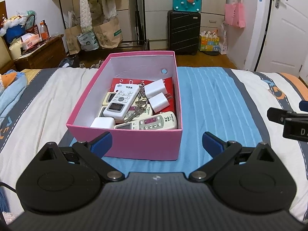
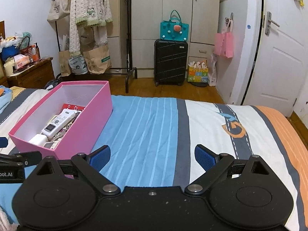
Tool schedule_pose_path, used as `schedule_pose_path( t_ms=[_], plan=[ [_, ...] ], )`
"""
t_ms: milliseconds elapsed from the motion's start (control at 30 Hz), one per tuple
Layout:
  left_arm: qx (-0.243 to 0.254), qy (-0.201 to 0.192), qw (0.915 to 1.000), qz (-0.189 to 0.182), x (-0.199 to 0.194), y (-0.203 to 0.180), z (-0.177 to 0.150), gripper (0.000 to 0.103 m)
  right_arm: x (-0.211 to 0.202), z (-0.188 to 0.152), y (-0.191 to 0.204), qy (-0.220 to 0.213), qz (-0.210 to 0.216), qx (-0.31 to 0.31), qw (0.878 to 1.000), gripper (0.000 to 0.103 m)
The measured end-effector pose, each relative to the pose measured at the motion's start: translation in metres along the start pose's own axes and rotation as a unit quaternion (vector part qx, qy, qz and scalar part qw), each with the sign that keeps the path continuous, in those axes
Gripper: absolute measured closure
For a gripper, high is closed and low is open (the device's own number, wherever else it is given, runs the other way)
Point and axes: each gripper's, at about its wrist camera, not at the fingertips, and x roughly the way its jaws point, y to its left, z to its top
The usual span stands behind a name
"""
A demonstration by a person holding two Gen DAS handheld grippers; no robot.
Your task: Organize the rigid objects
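A pink box [image 1: 146, 144] stands on the bed, also in the right wrist view [image 2: 84, 127]. It holds a white TCL remote [image 1: 121, 102], cream remotes [image 1: 152, 122], white chargers [image 1: 156, 89], keys [image 1: 137, 110] and a red booklet [image 1: 169, 82]. My left gripper [image 1: 156, 144] is open and empty, just before the box's near wall. My right gripper [image 2: 152, 157] is open and empty over the blue striped cover, right of the box. Its tip shows at the right edge of the left wrist view [image 1: 284, 115].
The striped bed cover [image 2: 154, 127] spreads right of the box. A blue plush toy [image 1: 9, 88] lies at the left. Beyond the bed are a wooden nightstand [image 1: 42, 53], paper bags, a black suitcase [image 2: 170, 61] and a white door [image 2: 283, 63].
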Motion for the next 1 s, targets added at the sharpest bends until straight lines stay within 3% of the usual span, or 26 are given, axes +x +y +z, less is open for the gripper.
schedule_pose_path(
  t_ms=[467, 1000],
  plan=[
    [-0.003, 0.026, 0.9996, 0.014, 0.0042, 0.0020, 0.0006, 0.002, -0.0047, 0.0009, 0.0016, -0.013, -0.002, -0.004, 1.000, 0.007],
    [-0.013, 0.014, 0.9998, 0.006, 0.0003, 0.0052, -0.0007, 0.002, -0.0037, 0.0008, 0.0016, -0.008, -0.004, -0.004, 1.000, 0.007]
  ],
)
